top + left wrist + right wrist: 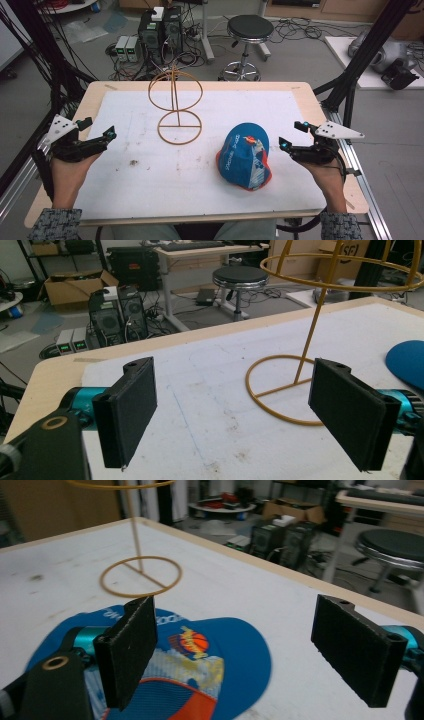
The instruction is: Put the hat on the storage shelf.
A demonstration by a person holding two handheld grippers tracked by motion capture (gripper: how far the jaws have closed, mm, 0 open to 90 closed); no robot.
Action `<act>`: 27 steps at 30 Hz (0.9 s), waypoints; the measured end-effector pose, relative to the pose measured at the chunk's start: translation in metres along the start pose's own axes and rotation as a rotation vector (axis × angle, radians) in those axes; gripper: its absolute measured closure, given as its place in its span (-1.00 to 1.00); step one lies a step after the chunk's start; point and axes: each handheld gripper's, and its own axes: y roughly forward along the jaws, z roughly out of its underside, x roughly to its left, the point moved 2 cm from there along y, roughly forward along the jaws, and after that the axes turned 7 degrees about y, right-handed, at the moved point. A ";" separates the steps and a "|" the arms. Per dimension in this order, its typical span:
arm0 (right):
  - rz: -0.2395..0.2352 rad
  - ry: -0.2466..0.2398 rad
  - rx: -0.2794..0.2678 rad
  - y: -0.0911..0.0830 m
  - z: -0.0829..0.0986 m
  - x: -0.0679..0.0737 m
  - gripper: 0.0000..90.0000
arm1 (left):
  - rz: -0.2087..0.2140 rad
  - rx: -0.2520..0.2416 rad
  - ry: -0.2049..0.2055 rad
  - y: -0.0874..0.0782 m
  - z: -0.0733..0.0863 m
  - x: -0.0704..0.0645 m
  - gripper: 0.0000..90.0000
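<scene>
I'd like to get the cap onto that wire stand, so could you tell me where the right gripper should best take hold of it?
Probably the brim of the blue cap: it is the flat, thin, stiff edge, while the crown is soft and domed. In the right gripper view it juts toward the table's right side, so the open right gripper, beside it, could slide in from the right, one jaw over and one under.

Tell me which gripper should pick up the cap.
Right. The right gripper sits open just beside the blue cap, which lies below its jaws; the left gripper is across the table, nearer the wire stand.
</scene>
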 end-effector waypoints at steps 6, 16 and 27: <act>-0.134 -0.083 0.019 0.008 0.000 0.015 -0.49 | 0.002 0.009 -0.001 0.001 0.002 0.001 -0.56; -0.327 -0.167 0.112 0.033 0.006 0.045 -0.33 | 0.002 0.008 0.000 0.000 0.001 0.000 -0.56; -0.372 -0.194 0.178 0.048 0.017 0.053 -0.15 | 0.001 0.007 0.000 0.000 0.001 0.000 -0.56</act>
